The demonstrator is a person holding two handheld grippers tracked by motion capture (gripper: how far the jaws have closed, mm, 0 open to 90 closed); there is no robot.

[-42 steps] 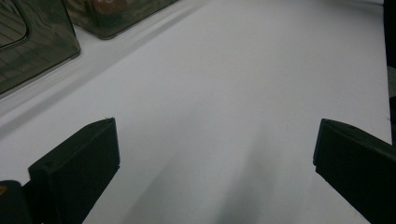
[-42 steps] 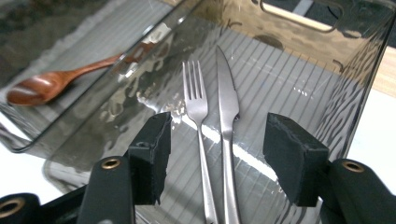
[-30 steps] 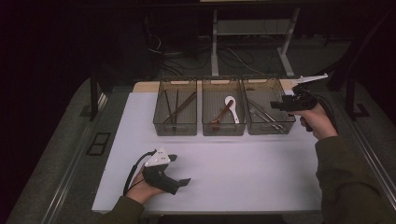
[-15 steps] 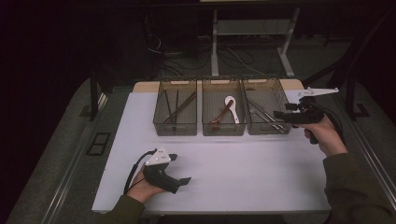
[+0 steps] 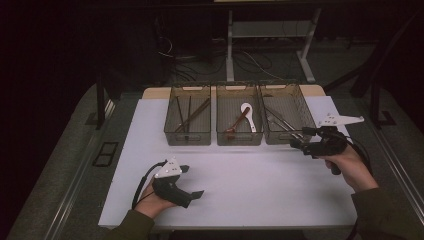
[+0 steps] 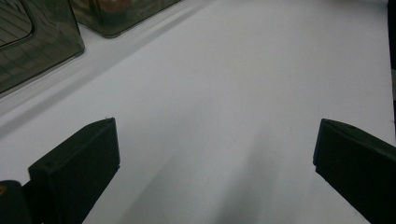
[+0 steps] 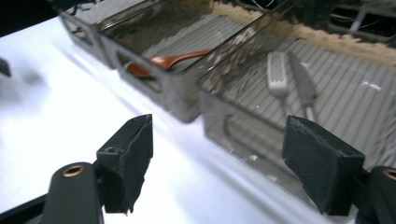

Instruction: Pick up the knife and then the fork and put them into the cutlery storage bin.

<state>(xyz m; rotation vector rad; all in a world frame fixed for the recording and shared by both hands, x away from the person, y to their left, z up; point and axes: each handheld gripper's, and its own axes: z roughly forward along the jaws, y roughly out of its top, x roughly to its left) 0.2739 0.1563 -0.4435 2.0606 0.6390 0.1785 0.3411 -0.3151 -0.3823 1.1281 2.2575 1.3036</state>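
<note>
Three smoky clear bins stand in a row at the back of the white table [image 5: 250, 175]. The left bin [image 5: 187, 135] holds dark chopsticks [image 5: 189, 114]. A brown spoon [image 5: 236, 124] and a white spoon [image 5: 247, 114] lie in the middle bin [image 5: 239, 137]. Metal cutlery [image 5: 281, 120] lies in the right bin [image 5: 280, 137]; the right gripper view shows a fork [image 7: 278, 72] and a knife [image 7: 303, 84]. My right gripper [image 5: 299, 138] [image 7: 217, 158] hovers at that bin's near right corner, open, jaws just widened, nothing between them. My left gripper [image 5: 192, 181] [image 6: 215, 154] rests open on the table's near left.
A wide bare stretch of white table lies between the two grippers and in front of the bins. The table's near edge [image 5: 225, 226] runs just below the left hand. Beyond the bins are a dark floor, cables and a white stand [image 5: 231, 50].
The right hand has carried its gripper from beside the right bin down and nearer, to that bin's near right corner. Its jaws stand wider. The left hand has stayed put.
</note>
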